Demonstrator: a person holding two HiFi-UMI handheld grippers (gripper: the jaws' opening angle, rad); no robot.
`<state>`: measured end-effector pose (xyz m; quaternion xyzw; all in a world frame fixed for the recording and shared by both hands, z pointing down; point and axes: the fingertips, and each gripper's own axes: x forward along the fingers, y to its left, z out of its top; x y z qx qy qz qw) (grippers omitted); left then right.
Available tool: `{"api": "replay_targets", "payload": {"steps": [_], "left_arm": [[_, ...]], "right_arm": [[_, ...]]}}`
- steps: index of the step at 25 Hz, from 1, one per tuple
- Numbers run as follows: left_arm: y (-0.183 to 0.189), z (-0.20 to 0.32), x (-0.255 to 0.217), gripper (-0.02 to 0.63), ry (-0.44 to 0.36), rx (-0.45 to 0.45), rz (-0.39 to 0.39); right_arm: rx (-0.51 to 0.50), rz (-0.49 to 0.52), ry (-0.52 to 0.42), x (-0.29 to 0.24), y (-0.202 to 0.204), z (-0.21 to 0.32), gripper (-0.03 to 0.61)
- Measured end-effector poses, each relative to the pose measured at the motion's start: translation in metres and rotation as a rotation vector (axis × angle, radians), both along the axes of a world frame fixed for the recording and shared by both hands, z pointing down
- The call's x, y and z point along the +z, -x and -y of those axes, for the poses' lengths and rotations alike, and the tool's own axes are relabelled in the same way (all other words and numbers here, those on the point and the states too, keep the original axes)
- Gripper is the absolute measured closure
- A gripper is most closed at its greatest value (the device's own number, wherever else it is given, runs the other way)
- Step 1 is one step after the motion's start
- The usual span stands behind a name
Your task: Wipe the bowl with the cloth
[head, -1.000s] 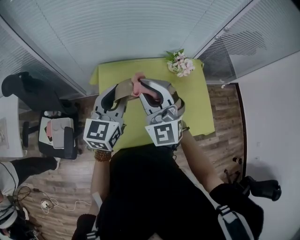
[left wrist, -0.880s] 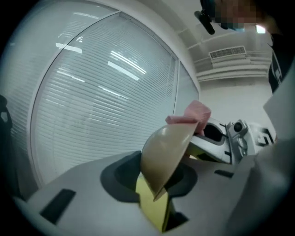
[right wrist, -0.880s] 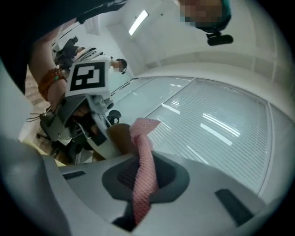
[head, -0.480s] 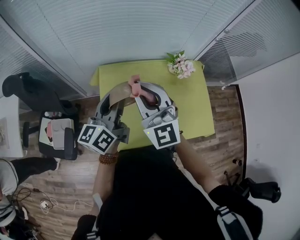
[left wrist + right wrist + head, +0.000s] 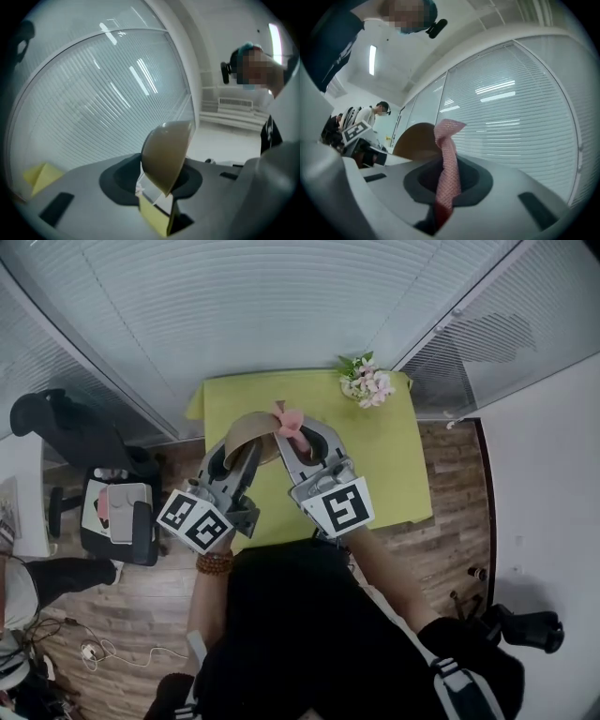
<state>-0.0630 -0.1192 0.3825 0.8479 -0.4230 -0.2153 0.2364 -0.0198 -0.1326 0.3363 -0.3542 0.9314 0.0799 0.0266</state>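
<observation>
A: Bowl (image 5: 249,430): centre frame, above worktop (image 5: 384,465), still gripped though fingers of left gripper (image 5: 246,444) have just been opening.

B: Cloth (image 5: 289,419): clenched in right gripper (image 5: 292,433), at bowl's rim. Step: wiping, probably. Next: rub cloth round inside.

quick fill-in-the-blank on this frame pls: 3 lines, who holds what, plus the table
1. The right gripper is shut on the pink ____.
2. The tan bowl, tipped on edge, sits between the jaws of the ____ gripper.
3. At the far right corner of the green table lies a bunch of ____.

Missing words: cloth; left; flowers.

Aside: the left gripper has just been opening its jaws slightly, with the bowl between them.
</observation>
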Motion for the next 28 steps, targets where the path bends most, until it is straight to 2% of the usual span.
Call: {"api": "replay_targets", "payload": {"steps": [1,4,8,9,10,11,16,19,24,28], "left_arm": [[-0.001,0.0,0.0,0.488,-0.015,-0.011,0.082],[0.005,-0.003,-0.008,0.483,-0.068,-0.09,0.333],[-0.002,-0.004,-0.006,0.495,-0.103,-0.137,0.747],[-0.003,-0.002,-0.003,0.497,-0.1,-0.152,0.813],[-0.003,0.0,0.0,0.533,-0.093,-0.161,0.84],[-0.001,0.001,0.001,0.554,-0.084,-0.161,0.824],[0.008,0.001,-0.009,0.554,-0.06,-0.175,0.634],[0.015,-0.002,-0.016,0.549,-0.062,-0.214,0.503],[0.03,-0.006,-0.027,0.545,-0.082,-0.283,0.361],[0.042,-0.011,-0.032,0.543,-0.072,-0.332,0.196]], "right_arm": [[0.02,-0.057,-0.043,0.0,-0.002,0.003,0.561],[0.085,-0.386,-0.213,0.017,-0.009,0.002,0.561],[0.084,-0.604,-0.47,0.02,0.004,-0.019,0.561],[0.079,-0.643,-0.507,0.022,0.008,-0.022,0.561],[0.074,-0.657,-0.521,0.024,0.011,-0.024,0.561],[0.069,-0.65,-0.517,0.024,0.013,-0.025,0.561],[0.067,-0.508,-0.442,0.02,0.014,-0.024,0.561],[0.071,-0.392,-0.37,0.016,0.012,-0.025,0.558],[0.061,-0.243,-0.213,0.017,0.014,-0.021,0.555],[0.061,-0.05,-0.113,0.004,0.014,-0.018,0.557]]}}
